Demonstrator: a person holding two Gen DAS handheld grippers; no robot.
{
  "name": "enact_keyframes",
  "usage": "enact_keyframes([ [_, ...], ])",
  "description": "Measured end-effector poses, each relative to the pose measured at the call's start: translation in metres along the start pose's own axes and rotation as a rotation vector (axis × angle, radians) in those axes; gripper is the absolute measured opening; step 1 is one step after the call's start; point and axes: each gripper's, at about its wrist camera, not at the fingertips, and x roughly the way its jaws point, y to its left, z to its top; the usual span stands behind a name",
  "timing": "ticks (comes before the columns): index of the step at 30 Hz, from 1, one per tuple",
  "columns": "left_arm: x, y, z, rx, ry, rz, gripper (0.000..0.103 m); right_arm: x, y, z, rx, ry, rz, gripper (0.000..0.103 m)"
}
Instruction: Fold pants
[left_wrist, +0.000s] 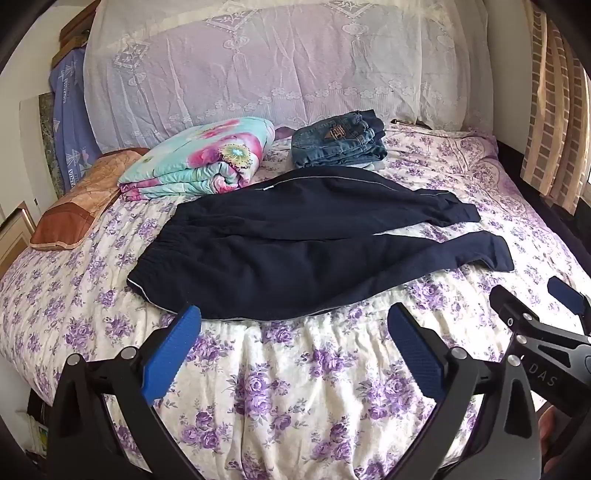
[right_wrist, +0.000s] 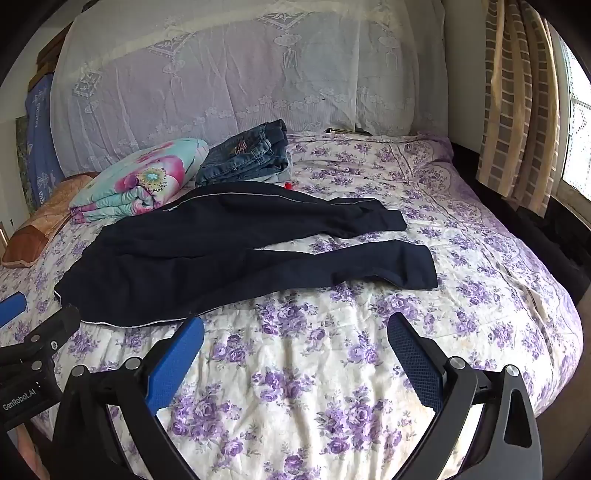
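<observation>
From the left wrist camera, the left gripper (left_wrist: 293, 343) hangs over the near edge of the bed (left_wrist: 295, 387), its two blue-padded fingers (left_wrist: 171, 354) spread wide with nothing between them but flowered bedspread. The dark navy pants (left_wrist: 295, 251) lie unfolded across the middle of the bed, just beyond the fingertips: the elastic waistband points left, and the two legs run off to the right, parted in a narrow V with a strip of bedspread showing between them. Behind the pants, a folded floral quilt (left_wrist: 199, 158) sits to the left, and a stack of folded jeans (left_wrist: 338, 142) sits beside it, close to the lace-draped headboard (left_wrist: 277, 62). A brown pillow (left_wrist: 81, 199) rests at the far left. The right gripper (left_wrist: 532, 306) enters at the lower right edge (only partly in frame), held above the bedspread near the nearer leg cuff.

From the right wrist camera, the right gripper (right_wrist: 295, 347) is likewise wide open and holds nothing, poised over bare bedspread in front of the pants (right_wrist: 221, 254). The waistband corner lies just past its left finger (right_wrist: 177, 362). The left gripper (right_wrist: 33, 325) shows at the left edge, beside the waistband. A patterned curtain (right_wrist: 517, 110) hangs at the right, next to a bright window.
</observation>
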Motion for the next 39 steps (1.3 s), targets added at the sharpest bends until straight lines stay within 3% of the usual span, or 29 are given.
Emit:
enact_keyframes([
  [39,0.004,0.009,-0.001,-0.02,0.018,-0.002,0.098,-0.002,0.011,-0.001,-0.023,0.013,0.014,0.1],
])
